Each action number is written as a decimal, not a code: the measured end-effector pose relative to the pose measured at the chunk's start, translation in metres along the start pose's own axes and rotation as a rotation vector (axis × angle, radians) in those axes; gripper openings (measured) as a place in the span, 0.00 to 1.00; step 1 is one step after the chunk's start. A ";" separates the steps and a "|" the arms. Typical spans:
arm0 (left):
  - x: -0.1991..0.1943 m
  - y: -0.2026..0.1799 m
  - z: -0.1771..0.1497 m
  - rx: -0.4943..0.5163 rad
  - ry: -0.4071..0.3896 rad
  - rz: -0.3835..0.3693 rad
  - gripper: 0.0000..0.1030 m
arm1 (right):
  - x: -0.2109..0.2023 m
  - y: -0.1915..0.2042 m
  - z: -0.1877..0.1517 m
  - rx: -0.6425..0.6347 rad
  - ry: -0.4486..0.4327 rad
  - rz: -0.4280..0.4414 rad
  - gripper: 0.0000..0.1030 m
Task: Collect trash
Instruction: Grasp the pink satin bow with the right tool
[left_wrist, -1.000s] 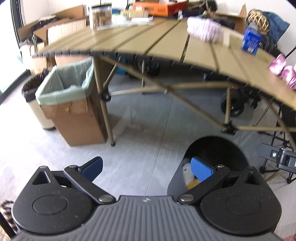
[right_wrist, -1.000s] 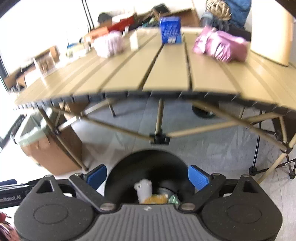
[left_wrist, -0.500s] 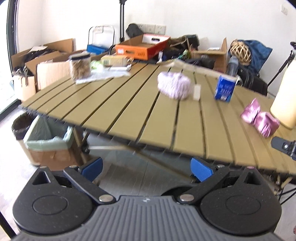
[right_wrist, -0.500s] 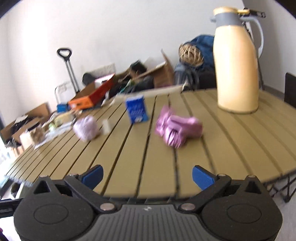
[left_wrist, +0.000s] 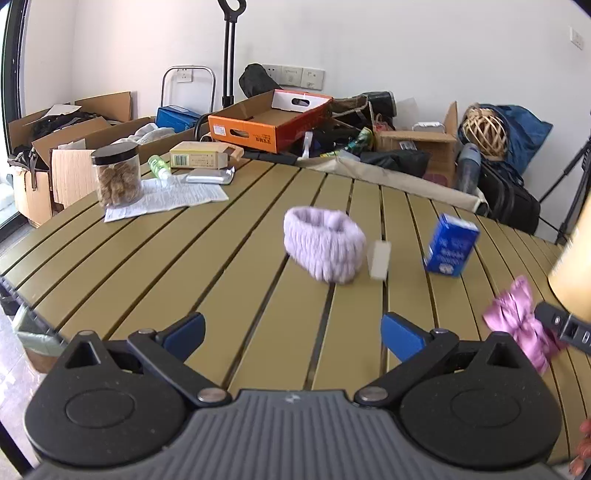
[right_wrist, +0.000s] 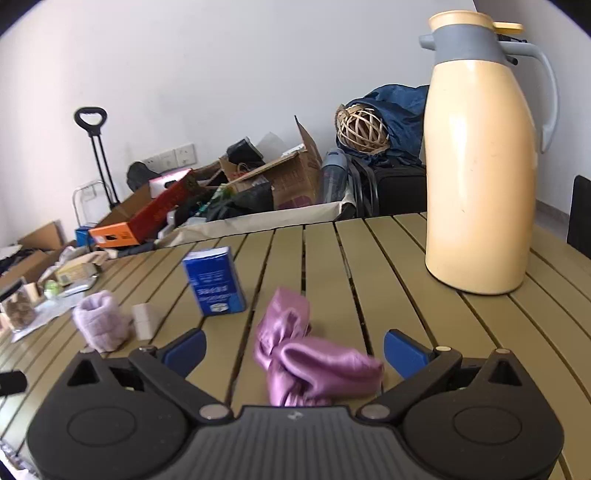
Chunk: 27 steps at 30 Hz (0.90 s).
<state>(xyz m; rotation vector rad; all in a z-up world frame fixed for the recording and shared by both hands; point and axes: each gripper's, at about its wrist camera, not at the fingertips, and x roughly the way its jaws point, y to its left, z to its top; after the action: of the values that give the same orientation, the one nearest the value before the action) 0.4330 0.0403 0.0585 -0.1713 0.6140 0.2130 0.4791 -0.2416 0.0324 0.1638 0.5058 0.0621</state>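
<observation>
On the slatted olive table (left_wrist: 236, 266) lie a fluffy lilac band (left_wrist: 324, 244), a small white block (left_wrist: 379, 258), a blue carton (left_wrist: 450, 245) and a crumpled pink satin cloth (left_wrist: 517, 317). My left gripper (left_wrist: 292, 332) hovers open over the table's near part, short of the lilac band, with nothing between its fingers. My right gripper (right_wrist: 293, 347) is open too. The pink cloth (right_wrist: 314, 363) lies between its blue pads without touching them. The blue carton (right_wrist: 215, 282), the white block (right_wrist: 144, 320) and the lilac band (right_wrist: 99, 320) sit beyond it to the left.
A tall cream thermos jug (right_wrist: 480, 158) stands at the table's right. A jar of snacks (left_wrist: 117, 174), papers (left_wrist: 166, 197), a small green bottle and a flat box sit at the far left. Cardboard boxes, bags and an orange box (left_wrist: 269, 120) crowd the floor behind.
Both grippers rose from over the black bin on the floor to above the tabletop. The bin dropped out of sight, and the pink cloth now lies between the right gripper's fingers.
</observation>
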 end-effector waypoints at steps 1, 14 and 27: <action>0.006 0.000 0.004 -0.003 0.000 0.003 1.00 | 0.008 0.001 0.002 -0.006 0.004 -0.003 1.00; 0.064 0.001 0.027 -0.041 0.045 0.030 1.00 | 0.059 0.008 0.000 -0.026 0.129 -0.047 1.00; 0.074 -0.015 0.020 -0.011 0.047 0.031 1.00 | 0.066 0.009 -0.009 -0.075 0.148 -0.044 0.75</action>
<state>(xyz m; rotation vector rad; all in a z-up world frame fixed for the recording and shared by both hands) 0.5067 0.0409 0.0324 -0.1783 0.6623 0.2426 0.5319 -0.2249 -0.0054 0.0750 0.6533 0.0508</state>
